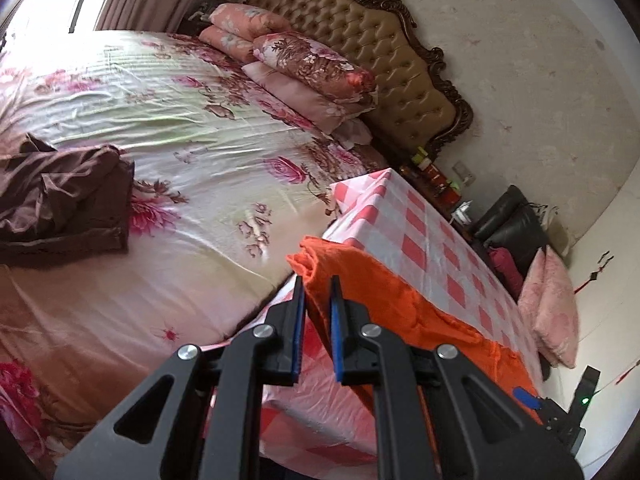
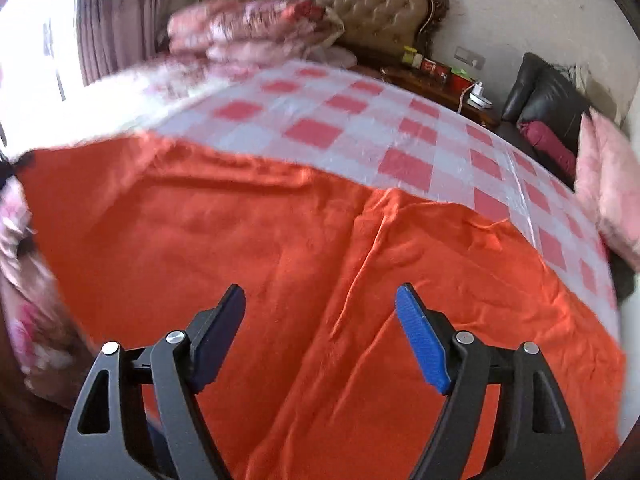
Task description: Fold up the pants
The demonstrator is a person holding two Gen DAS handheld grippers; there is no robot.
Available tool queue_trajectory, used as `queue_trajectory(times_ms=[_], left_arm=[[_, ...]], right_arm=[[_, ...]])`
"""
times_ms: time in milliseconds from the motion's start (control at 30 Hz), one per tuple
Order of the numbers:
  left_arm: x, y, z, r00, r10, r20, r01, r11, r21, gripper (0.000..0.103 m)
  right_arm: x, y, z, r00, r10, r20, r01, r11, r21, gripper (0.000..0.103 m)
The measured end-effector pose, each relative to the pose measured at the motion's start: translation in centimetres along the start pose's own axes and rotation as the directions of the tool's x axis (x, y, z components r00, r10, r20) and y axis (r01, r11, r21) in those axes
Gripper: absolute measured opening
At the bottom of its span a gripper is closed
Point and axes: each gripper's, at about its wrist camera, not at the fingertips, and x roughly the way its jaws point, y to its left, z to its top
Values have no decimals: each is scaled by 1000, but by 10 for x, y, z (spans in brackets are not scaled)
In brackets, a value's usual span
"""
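While the orange pants [image 2: 304, 248] lie spread across the near side of the worktop [image 2: 360, 120], their long axis runs roughly along the worktop's front edge, from the bed side on the left toward the sofa side on the right. A long crease [image 2: 360, 264] runs across the cloth from the near edge up toward the middle. Can't honestly tell which end is the waistband, since the fabric runs out of frame at the bottom of the right wrist view and the whole shot is pretty blurry.

The left hand-held gripper [image 1: 316, 300] has its blue pads close together with a bunched corner of the pants between them, right at the worktop's left end where the cloth hangs over the edge next to the bed [image 1: 160, 120]. So it's pinching the fabric there. The right hand-held gripper [image 2: 320, 300] is spread wide, hovering just over the middle of the pants with nothing between its pads. Whether it touches the cloth, I can't say.

The checked tablecloth [image 1: 420, 232] is bare on the far side. Over on the bed there's a crumpled brown garment [image 1: 64, 196] and a stack of floral pillows [image 1: 304, 72] against the headboard [image 1: 372, 40]. The right hand-held gripper is only partly visible at the bottom right of the left wrist view.
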Motion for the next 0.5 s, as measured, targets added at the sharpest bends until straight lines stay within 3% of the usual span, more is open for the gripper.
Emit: queue_trajectory(times_ms=[67, 200, 300, 400, 500], left_arm=[[0, -11, 3, 999, 36, 7, -36, 999, 33, 11], [-2, -57, 7, 994, 100, 46, -106, 982, 159, 11], [-6, -120, -2, 985, 135, 109, -164, 929, 331, 11], [-4, -203, -43, 986, 90, 138, -153, 820, 552, 11], [-3, -274, -133, 994, -40, 104, -58, 611, 790, 11]], right_arm=[[13, 4, -5, 999, -4, -36, 3, 1000, -30, 85], [4, -9, -13, 1000, 27, 8, -27, 999, 32, 88], [-16, -40, -23, 993, 105, 55, -114, 977, 180, 88], [-31, -84, -40, 971, 218, 101, -240, 906, 348, 88], [-41, -130, -63, 941, 303, 152, -337, 797, 500, 88]])
